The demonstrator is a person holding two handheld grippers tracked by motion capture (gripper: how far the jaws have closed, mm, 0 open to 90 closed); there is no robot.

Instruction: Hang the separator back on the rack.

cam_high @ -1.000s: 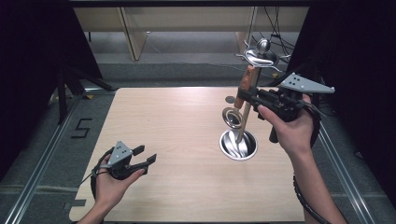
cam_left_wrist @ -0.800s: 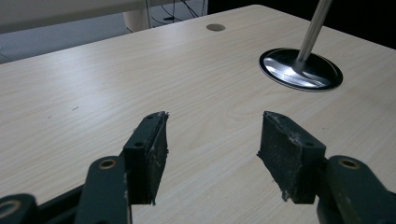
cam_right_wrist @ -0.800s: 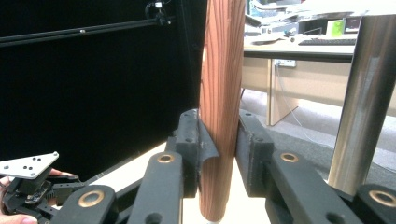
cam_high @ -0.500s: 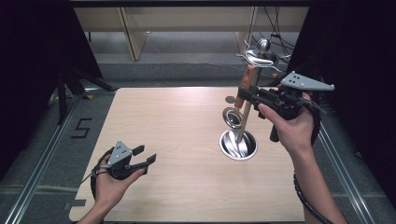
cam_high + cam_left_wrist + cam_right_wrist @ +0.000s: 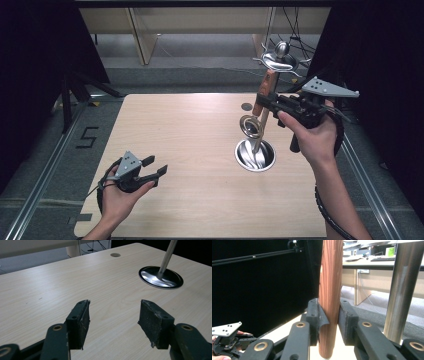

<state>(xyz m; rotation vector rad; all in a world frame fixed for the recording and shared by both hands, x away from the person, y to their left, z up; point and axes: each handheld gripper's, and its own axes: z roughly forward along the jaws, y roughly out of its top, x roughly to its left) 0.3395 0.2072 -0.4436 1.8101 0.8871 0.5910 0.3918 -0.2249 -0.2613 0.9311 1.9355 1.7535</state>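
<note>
My left gripper (image 5: 152, 170) idles with its jaws wide and nothing between them. My right gripper (image 5: 266, 102) clamps the wooden handle (image 5: 330, 290) upright beside the steel stand (image 5: 255, 154); I judge hanging comes next. The high view reveals a ring (image 5: 251, 126) below the jaws.

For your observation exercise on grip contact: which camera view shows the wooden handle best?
The right gripper view: the wooden handle stands upright, close up, clamped between the right gripper pads. The high view shows the handle small, above the metal stand. The left gripper view catches the stand's pole and base.
</note>
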